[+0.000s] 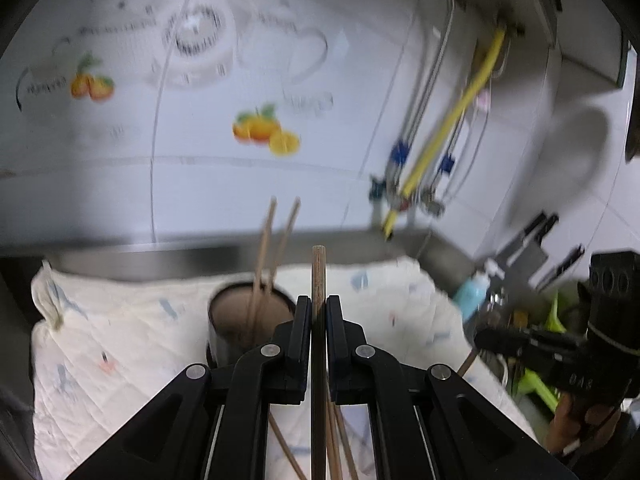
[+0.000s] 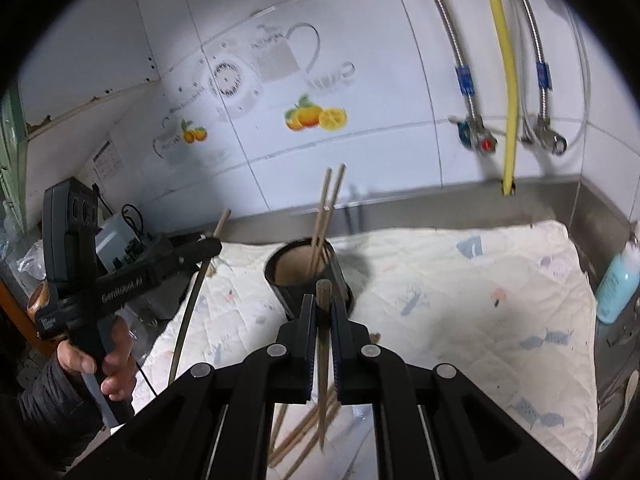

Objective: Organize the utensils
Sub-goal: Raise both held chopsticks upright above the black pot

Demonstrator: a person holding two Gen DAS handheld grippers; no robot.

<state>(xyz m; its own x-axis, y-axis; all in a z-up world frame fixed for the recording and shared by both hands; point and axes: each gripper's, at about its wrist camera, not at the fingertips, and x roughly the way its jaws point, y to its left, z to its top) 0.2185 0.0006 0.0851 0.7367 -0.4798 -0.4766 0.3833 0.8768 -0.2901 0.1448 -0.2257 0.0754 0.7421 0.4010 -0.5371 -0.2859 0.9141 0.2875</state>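
We hold one chopstick in each gripper. The left gripper (image 1: 319, 316) has its jaws pressed narrow on a wooden chopstick (image 1: 318, 280) that stands upright between them. The right gripper (image 2: 323, 316) is also closed on its own chopstick (image 2: 322, 360), which hangs a little tilted, its lower end over the cloth.

The dark round holder (image 2: 304, 276) stands on the quilted cloth (image 2: 460, 300), near the back edge of the cloth, toward the steel wall of the counter. Two chopsticks (image 2: 326, 216) lean inside it already, so we judge this part is done.

A loose pile of chopsticks (image 2: 308, 428) lies on the cloth near its front edge, under the right gripper. We think the task is not half finished: the two held sticks must go into the holder, and then the pile remains. How many sticks are in the pile we cannot count.
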